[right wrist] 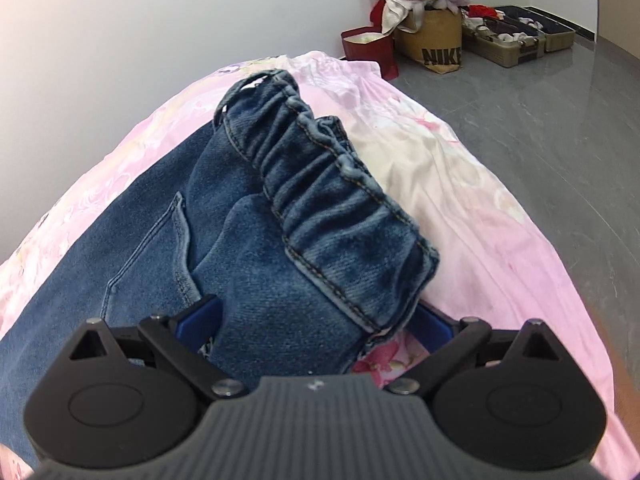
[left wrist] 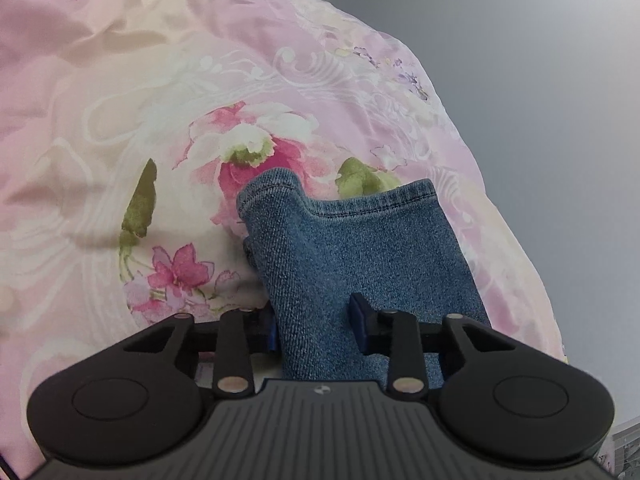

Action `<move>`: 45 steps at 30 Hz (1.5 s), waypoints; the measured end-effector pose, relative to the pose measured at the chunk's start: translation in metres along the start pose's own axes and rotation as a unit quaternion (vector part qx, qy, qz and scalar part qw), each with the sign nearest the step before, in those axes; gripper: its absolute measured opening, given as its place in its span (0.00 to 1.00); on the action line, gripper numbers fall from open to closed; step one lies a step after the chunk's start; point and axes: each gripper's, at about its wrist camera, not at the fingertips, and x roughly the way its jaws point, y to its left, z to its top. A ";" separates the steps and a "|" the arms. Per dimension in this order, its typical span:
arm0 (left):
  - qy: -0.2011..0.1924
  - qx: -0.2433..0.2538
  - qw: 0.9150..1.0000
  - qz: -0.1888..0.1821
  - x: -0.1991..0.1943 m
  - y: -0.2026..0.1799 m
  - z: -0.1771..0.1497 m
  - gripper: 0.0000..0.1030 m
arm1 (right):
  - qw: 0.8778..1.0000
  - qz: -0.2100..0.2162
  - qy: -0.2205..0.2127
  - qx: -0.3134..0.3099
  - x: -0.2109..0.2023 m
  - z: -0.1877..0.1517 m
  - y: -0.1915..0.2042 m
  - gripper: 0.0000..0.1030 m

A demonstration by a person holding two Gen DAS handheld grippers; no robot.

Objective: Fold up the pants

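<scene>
The left gripper point(left wrist: 316, 322) has its jaws clenched on a leg cuff of the denim pants point(right wrist: 248, 240), which lie on the floral bed point(left wrist: 120, 120); the right gripper point(right wrist: 316, 320) jaws stand wide around the waistband corner, grip unclear.

- pink floral bedsheet point(left wrist: 168, 128), rumpled
- brown Nike paper bag point(right wrist: 434, 38) heaped with clothes, by the wall
- red bag point(right wrist: 370, 50) just beside it
- open suitcase point(right wrist: 516, 36) on grey floor point(right wrist: 540, 128)
</scene>
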 end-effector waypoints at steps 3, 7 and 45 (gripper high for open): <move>-0.006 0.014 1.000 -0.011 -0.013 -0.008 0.008 0.20 | 1.000 -0.004 -0.001 -0.029 -0.008 -0.001 0.003 0.92; -0.011 0.042 0.998 -0.044 -0.033 -0.026 0.019 0.14 | 0.999 0.001 0.002 -0.052 -0.019 0.001 0.006 0.92; 0.088 0.437 0.831 -0.333 -0.246 -0.389 -0.383 0.13 | 0.986 0.121 0.100 -0.058 -0.066 0.022 -0.056 0.60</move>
